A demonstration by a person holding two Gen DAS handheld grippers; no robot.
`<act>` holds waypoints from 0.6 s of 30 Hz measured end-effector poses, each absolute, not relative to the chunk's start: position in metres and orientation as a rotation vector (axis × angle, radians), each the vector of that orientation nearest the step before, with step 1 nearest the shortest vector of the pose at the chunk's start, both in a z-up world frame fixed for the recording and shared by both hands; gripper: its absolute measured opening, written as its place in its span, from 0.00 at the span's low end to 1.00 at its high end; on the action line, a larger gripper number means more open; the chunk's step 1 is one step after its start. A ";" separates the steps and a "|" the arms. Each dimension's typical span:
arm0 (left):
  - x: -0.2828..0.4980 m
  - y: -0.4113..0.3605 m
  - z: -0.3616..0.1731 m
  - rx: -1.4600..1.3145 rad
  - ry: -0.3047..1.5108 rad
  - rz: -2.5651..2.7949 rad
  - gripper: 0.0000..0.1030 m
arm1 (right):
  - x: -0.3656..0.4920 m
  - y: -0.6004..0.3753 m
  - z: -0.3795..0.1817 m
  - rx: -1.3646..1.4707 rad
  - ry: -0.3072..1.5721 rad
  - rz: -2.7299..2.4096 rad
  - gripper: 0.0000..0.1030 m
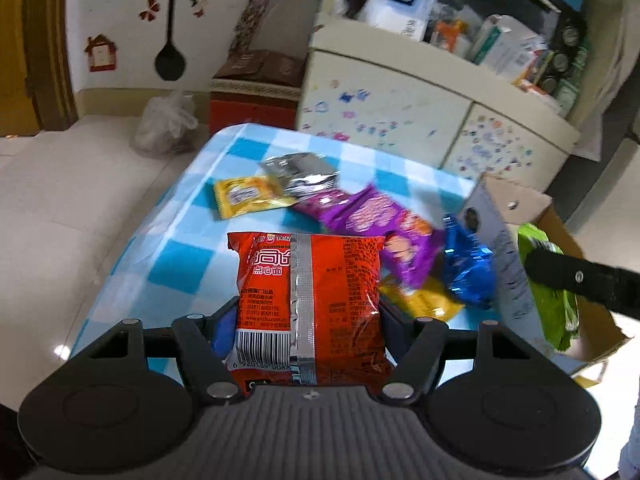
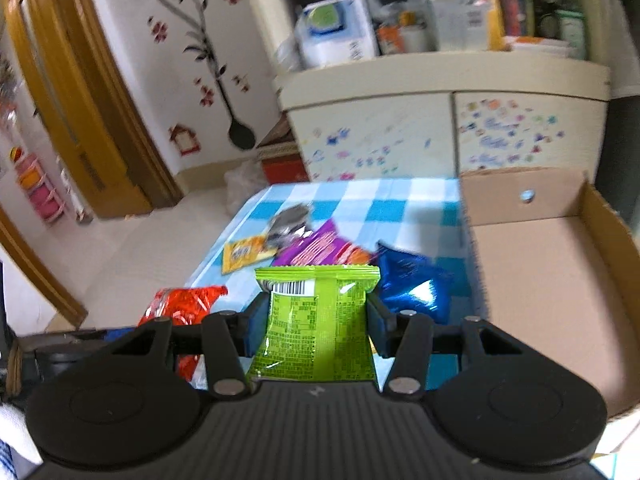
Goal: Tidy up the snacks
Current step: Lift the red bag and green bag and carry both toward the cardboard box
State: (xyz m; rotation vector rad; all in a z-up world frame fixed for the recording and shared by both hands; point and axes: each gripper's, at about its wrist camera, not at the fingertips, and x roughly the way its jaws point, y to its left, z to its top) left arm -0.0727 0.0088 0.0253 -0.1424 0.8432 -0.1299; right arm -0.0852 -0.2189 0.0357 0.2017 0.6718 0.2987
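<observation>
My left gripper [image 1: 308,316] is shut on a red noodle snack pack [image 1: 312,304], held above the blue-and-white checked table [image 1: 180,256]. My right gripper [image 2: 316,320] is shut on a green snack pack [image 2: 316,320], held near the left wall of an open cardboard box [image 2: 540,280]. The red pack also shows in the right wrist view [image 2: 180,308]; the green pack shows in the left wrist view [image 1: 552,304] over the box [image 1: 504,248]. On the table lie a yellow packet [image 1: 248,196], a silver packet [image 1: 300,172], a purple bag [image 1: 380,228] and a blue foil bag [image 1: 468,264].
A cream cabinet [image 2: 440,128] with scribbled doors and a cluttered top stands behind the table. A red carton [image 1: 252,96] and a plastic bag [image 1: 164,124] sit on the floor by the wall. A wooden door frame [image 2: 80,120] is at the left.
</observation>
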 end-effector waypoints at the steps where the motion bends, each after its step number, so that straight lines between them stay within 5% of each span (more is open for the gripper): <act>1: -0.073 0.004 0.029 -0.141 0.838 -0.143 0.72 | -0.087 -0.225 0.039 0.214 0.660 0.286 0.49; 18: -0.060 -0.094 0.064 -0.155 0.804 -0.367 0.72 | -0.106 -0.331 0.074 0.439 0.512 0.023 0.49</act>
